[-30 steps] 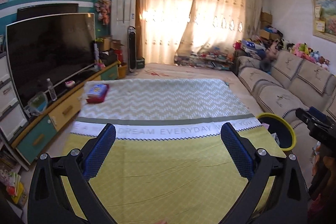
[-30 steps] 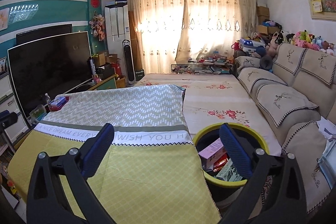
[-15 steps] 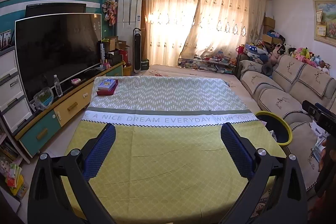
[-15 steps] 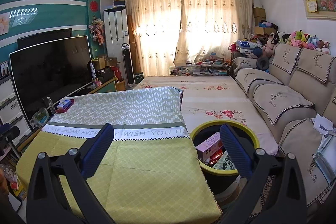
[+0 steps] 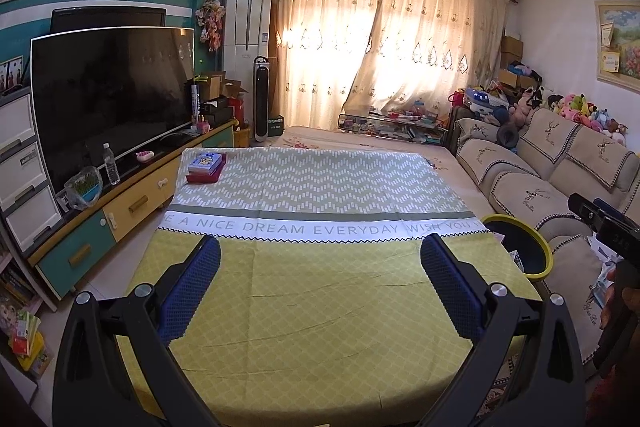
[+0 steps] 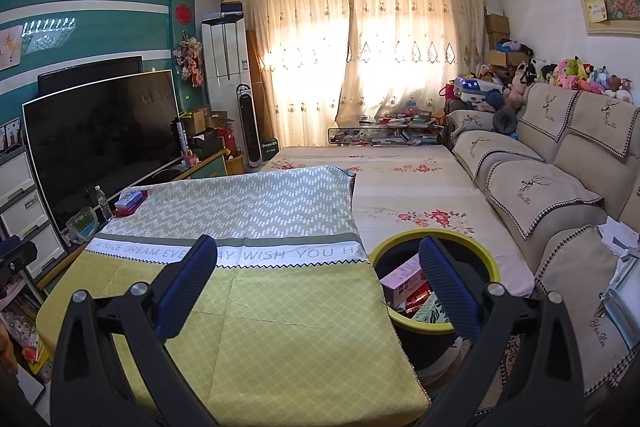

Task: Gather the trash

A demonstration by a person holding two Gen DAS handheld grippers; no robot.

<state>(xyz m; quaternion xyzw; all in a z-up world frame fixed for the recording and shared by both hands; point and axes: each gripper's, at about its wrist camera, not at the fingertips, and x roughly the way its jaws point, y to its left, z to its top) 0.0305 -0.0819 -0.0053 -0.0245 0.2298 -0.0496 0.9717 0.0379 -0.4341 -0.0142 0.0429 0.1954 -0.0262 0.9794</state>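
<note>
The left gripper [image 5: 320, 263] and right gripper [image 6: 318, 263] were held above the near end of the tablecloth [image 5: 320, 307], jaws spread wide with nothing between them. Boxes and wrappers [image 6: 404, 281] were seen inside the yellow-rimmed bin [image 6: 472, 239], just right of the table. A red box [image 5: 206, 169] was left at the far left corner.

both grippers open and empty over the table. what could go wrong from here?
1. The bin sits tight against the table edge; a right gripper swing could tip it.
2. The boxes at the far left corner, possibly not trash, could be binned.
3. The cloth could snag on a finger and drag.
</note>
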